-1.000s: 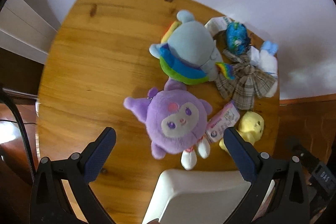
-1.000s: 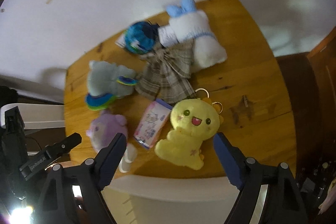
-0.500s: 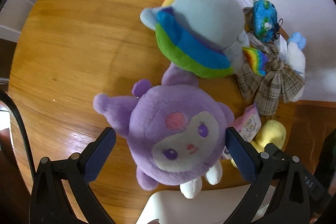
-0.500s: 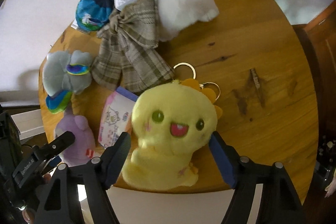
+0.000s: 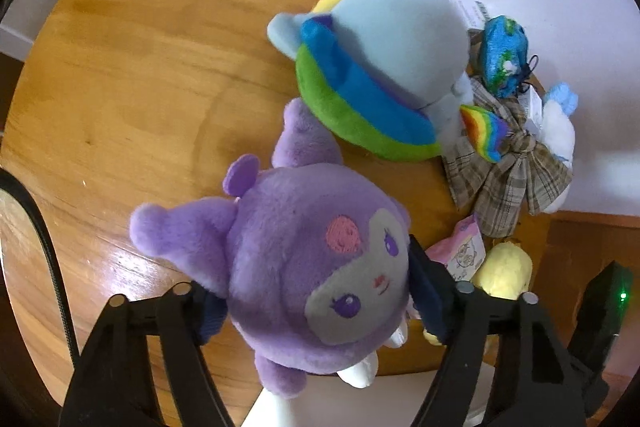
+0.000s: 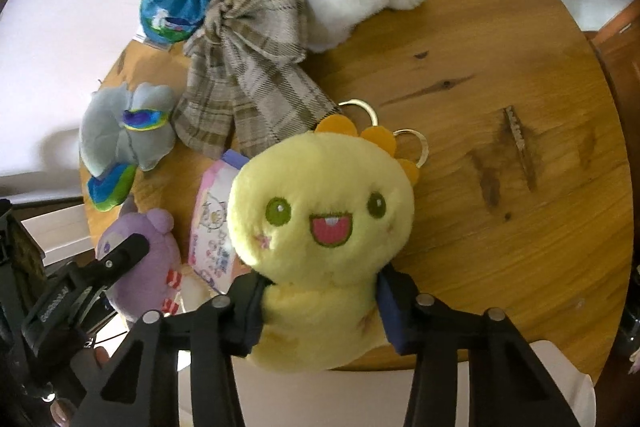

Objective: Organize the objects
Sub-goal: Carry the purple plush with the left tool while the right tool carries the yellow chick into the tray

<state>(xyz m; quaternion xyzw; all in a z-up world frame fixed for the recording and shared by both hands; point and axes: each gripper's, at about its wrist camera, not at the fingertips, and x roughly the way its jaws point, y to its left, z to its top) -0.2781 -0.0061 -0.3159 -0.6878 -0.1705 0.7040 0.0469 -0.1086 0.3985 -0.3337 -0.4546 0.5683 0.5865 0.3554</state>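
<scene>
Purple plush (image 5: 316, 267) sits between left tongs (image 5: 316, 303), yellow plush (image 6: 320, 223) between right tongs (image 6: 318, 311)

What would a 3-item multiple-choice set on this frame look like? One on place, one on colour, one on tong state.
1. Place: what lies directly between the purple plush and the yellow plush on the table?
A. the pink packet
B. the plaid bow
C. the blue pouch

2. Colour: what colour are the yellow plush's eyes?
A. purple
B. green
C. black

3. State: how do the left tongs stand?
A. open above bare wood
B. shut on nothing
C. closed in on the purple plush

Answers:
1. A, the pink packet sits between the two in the right wrist view, while the plaid bow and blue pouch lie farther back.
2. B, two green embroidered eyes flank its pink mouth.
3. C, both pads press the plush's sides; the right tongs likewise squeeze the yellow plush's body.
</scene>
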